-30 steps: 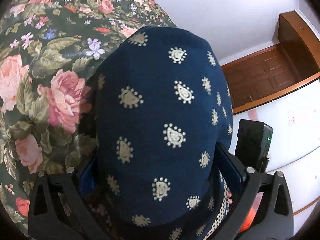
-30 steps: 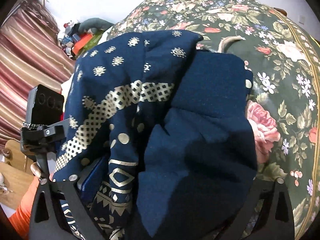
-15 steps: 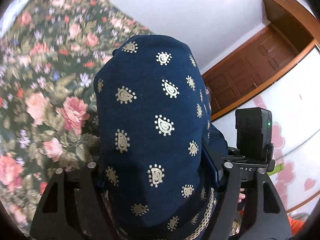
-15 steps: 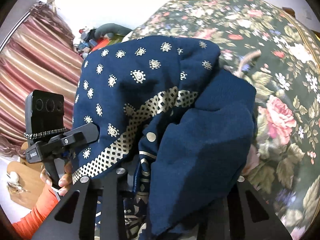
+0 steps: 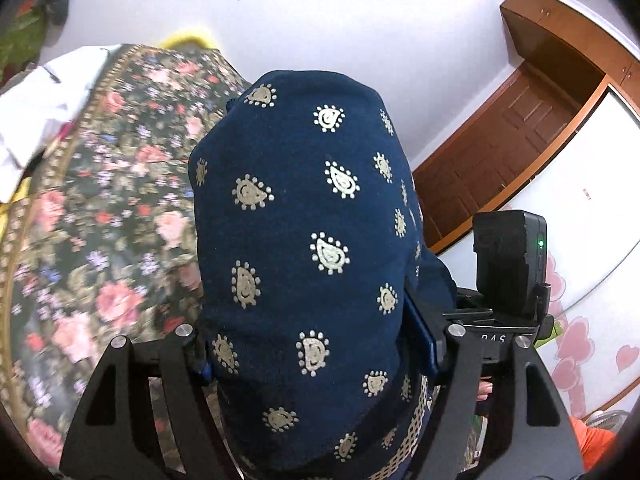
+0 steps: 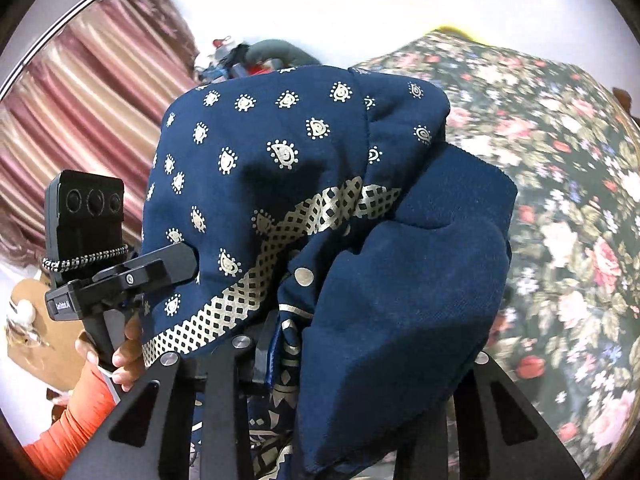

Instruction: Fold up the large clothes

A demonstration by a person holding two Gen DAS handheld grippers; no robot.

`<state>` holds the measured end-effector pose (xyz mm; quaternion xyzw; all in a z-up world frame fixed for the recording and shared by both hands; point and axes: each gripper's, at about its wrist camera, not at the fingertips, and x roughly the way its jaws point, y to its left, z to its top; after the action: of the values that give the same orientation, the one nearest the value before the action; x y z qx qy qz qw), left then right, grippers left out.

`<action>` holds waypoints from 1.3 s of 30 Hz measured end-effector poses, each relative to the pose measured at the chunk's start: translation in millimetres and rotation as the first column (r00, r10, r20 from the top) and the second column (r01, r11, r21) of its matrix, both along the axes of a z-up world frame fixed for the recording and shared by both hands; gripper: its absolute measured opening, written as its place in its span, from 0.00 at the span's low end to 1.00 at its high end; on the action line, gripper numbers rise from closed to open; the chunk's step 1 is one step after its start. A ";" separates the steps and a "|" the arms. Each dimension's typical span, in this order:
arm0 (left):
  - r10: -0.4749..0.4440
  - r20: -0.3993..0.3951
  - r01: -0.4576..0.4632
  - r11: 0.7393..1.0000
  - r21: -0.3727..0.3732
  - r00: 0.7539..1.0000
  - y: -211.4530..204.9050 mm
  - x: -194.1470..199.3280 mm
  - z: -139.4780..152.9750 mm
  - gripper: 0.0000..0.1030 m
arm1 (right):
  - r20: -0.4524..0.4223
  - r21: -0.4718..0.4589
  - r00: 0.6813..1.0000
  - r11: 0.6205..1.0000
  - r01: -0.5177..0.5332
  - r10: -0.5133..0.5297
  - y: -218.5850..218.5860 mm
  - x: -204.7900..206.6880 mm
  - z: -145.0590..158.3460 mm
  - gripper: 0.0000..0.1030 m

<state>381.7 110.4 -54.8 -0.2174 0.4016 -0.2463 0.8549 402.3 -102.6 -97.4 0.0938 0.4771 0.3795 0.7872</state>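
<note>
A folded navy garment (image 5: 304, 220) with gold paisley prints and a gold lattice band (image 6: 280, 152) hangs above the floral bedspread (image 5: 100, 220), held from both sides. My left gripper (image 5: 308, 336) is shut on a thick bundle of it, and the cloth covers its fingertips. My right gripper (image 6: 368, 352) is shut on the plain navy folds beside the band. The right view shows the body of the other gripper (image 6: 88, 216) at the left, held by a hand (image 6: 124, 344) with an orange sleeve. The bedspread (image 6: 580, 200) lies below and to the right there.
A brown wooden door (image 5: 512, 148) and a white wardrobe with pink hearts (image 5: 580, 300) stand to the right. A white cloth (image 5: 36, 108) lies at the bed's far left. A striped pink curtain (image 6: 80, 100) and a heap of clutter (image 6: 248, 60) are at the left.
Both grippers narrowed onto the navy garment and rose with it. The bedspread has dropped away and more wall shows above it.
</note>
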 end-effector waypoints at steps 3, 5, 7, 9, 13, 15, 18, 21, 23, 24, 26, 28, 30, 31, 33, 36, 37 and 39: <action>0.020 0.004 -0.020 1.000 0.000 1.000 21.8 -21.1 1.9 0.71 | -0.004 -0.010 0.999 0.999 -0.031 0.031 26.0 -15.4 3.3 0.30; 0.035 -0.004 -0.035 0.999 -0.009 0.999 40.4 -35.7 -3.6 0.71 | -0.015 -0.021 0.999 0.999 -0.049 0.048 42.0 -26.0 -0.3 0.30; 0.044 -0.021 -0.045 0.999 -0.015 0.999 51.0 -46.5 -12.0 0.71 | -0.034 -0.032 0.998 0.998 -0.062 0.060 55.1 -32.4 -6.7 0.30; 0.055 -0.044 -0.055 0.998 -0.014 0.998 61.9 -54.9 -22.9 0.71 | -0.064 -0.046 0.995 0.996 -0.073 0.070 69.9 -37.1 -19.4 0.30; 0.076 -0.108 -0.079 0.997 -0.023 0.991 81.9 -62.5 -60.1 0.71 | -0.134 -0.084 0.988 0.993 -0.082 0.070 94.9 -40.3 -56.1 0.30; 0.083 -0.157 -0.091 0.995 -0.045 0.984 91.4 -64.0 -85.7 0.71 | -0.183 -0.114 0.981 0.989 -0.090 0.068 105.2 -37.7 -80.7 0.30; 0.088 -0.243 -0.111 0.990 -0.086 0.966 102.6 -59.1 -130.2 0.71 | -0.231 -0.175 0.970 0.978 -0.111 0.069 115.9 -31.7 -114.2 0.30; 0.101 -0.333 -0.143 0.984 -0.103 0.937 109.9 -52.9 -174.1 0.71 | -0.266 -0.242 0.962 0.962 -0.130 0.063 123.4 -25.9 -146.0 0.31; 0.112 -0.333 -0.162 0.978 -0.128 0.936 117.0 -52.5 -189.4 0.72 | -0.270 -0.253 0.961 0.960 -0.124 0.054 123.2 -22.3 -156.3 0.31; 0.109 -0.325 -0.161 0.977 -0.137 0.939 118.3 -54.2 -189.4 0.72 | -0.275 -0.239 0.960 0.963 -0.127 0.059 121.8 -19.7 -157.2 0.32; 0.103 -0.317 -0.151 0.980 -0.132 0.943 117.5 -57.1 -187.5 0.73 | -0.278 -0.236 0.958 0.961 -0.142 0.073 119.4 -19.5 -156.0 0.33; 0.104 -0.317 -0.140 0.986 -0.093 0.943 114.8 -59.5 -184.5 0.75 | -0.264 -0.265 0.961 0.952 -0.154 0.082 116.8 -23.5 -152.2 0.36; 0.119 -0.324 -0.141 0.989 -0.046 0.939 113.4 -63.0 -178.1 0.78 | -0.250 -0.286 0.965 0.947 -0.149 0.076 115.3 -22.9 -146.6 0.41; 0.132 -0.325 -0.147 0.989 -0.024 0.936 114.6 -63.6 -173.9 0.78 | -0.244 -0.287 0.967 0.947 -0.146 0.075 112.5 -25.4 -143.0 0.41; 0.160 -0.313 -0.158 0.987 0.032 0.936 117.9 -70.2 -165.1 0.78 | -0.234 -0.296 0.970 0.945 -0.141 0.071 105.9 -29.5 -133.1 0.41; 0.231 -0.214 -0.187 0.960 0.207 0.949 117.3 -86.5 -140.6 0.78 | -0.183 -0.333 0.980 0.932 -0.141 0.083 103.5 -41.7 -114.0 0.41; 0.251 -0.169 -0.196 0.937 0.289 0.953 113.5 -91.3 -132.1 0.78 | -0.153 -0.356 0.984 0.924 -0.140 0.090 103.1 -46.0 -107.4 0.41; 0.269 -0.100 -0.205 0.885 0.418 0.958 106.2 -103.8 -118.5 0.78 | -0.074 -0.402 0.992 0.907 -0.126 0.105 101.9 -58.8 -90.6 0.41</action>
<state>278.0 216.6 -173.3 -0.1026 0.4791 -0.0342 0.8711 343.5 -0.8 -188.0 -0.0904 0.5697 0.3156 0.7534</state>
